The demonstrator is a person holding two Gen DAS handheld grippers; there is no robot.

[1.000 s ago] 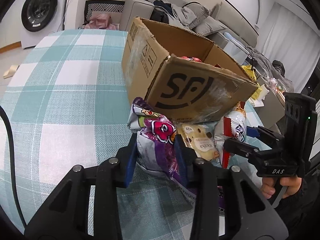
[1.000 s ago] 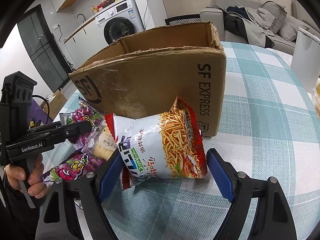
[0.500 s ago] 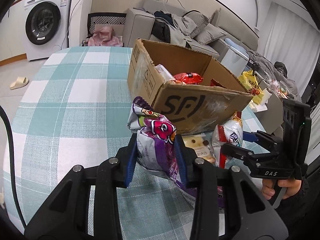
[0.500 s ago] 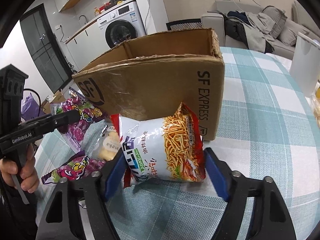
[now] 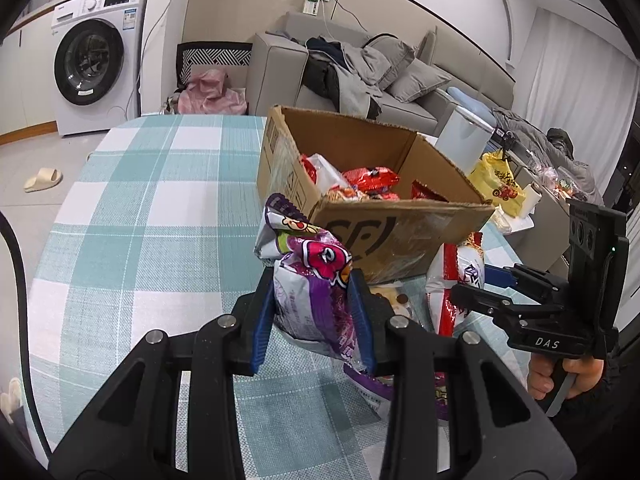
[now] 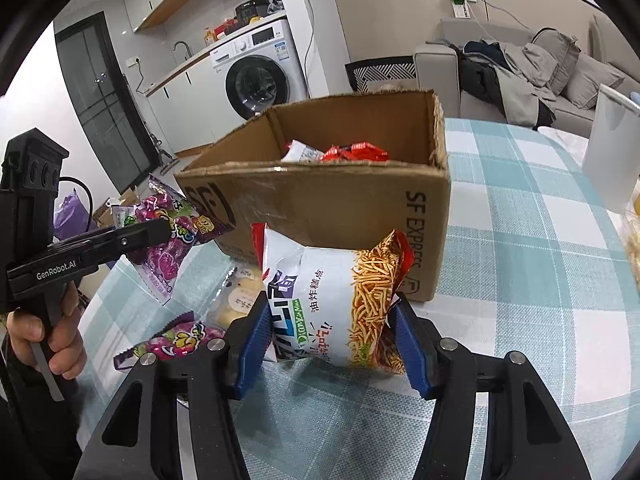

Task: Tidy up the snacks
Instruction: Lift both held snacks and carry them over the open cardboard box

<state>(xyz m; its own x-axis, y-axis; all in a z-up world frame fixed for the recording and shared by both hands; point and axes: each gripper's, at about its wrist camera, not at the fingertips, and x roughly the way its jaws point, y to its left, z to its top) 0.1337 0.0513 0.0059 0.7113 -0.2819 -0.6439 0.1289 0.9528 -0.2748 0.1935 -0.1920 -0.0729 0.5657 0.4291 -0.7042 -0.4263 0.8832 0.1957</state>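
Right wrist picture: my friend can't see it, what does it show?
The right gripper squeezes a white noodle-snack bag before an open cardboard box with snacks inside. At left, the left gripper holds a purple bag over a checked table.

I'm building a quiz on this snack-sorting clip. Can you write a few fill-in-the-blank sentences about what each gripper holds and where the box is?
1. The left gripper is shut on a ____ candy bag.
2. The right gripper is shut on a bag of fried ____ sticks.
3. The cardboard box already contains ____ snack packets.

Missing words: purple; noodle; red
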